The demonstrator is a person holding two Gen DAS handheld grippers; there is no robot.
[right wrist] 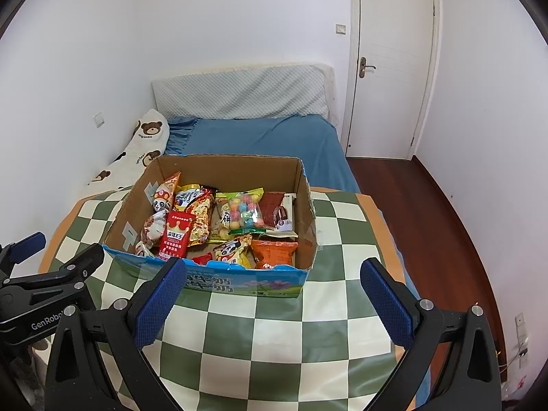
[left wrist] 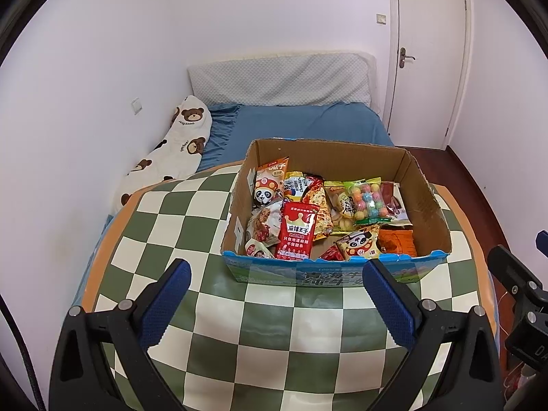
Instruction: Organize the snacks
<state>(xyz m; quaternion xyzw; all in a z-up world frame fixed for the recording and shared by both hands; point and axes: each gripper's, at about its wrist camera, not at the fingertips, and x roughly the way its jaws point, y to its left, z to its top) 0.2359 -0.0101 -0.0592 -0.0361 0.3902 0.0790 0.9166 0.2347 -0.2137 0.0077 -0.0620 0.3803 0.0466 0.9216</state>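
Note:
An open cardboard box (left wrist: 430, 205) (right wrist: 304, 219) with a blue printed front sits on a green-and-cream checkered cloth (left wrist: 260, 328) (right wrist: 274, 335). It holds several snack packets: a red crown packet (left wrist: 297, 236) (right wrist: 176, 236), a panda packet (left wrist: 361, 246) (right wrist: 233, 250), a bag of coloured candy balls (left wrist: 370, 202) (right wrist: 245, 214) and an orange packet (left wrist: 397, 241) (right wrist: 275, 251). My left gripper (left wrist: 275, 274) is open and empty, just in front of the box. My right gripper (right wrist: 272, 272) is open and empty, at the box's front right corner.
The cloth lies on a bed with a blue sheet (left wrist: 308, 123) (right wrist: 267, 137), a bear-print pillow (left wrist: 171, 157) (right wrist: 137, 150) at the left wall and a grey headboard cushion (left wrist: 281, 82). A white door (left wrist: 431, 54) (right wrist: 390, 61) and wooden floor (right wrist: 445, 212) are at the right.

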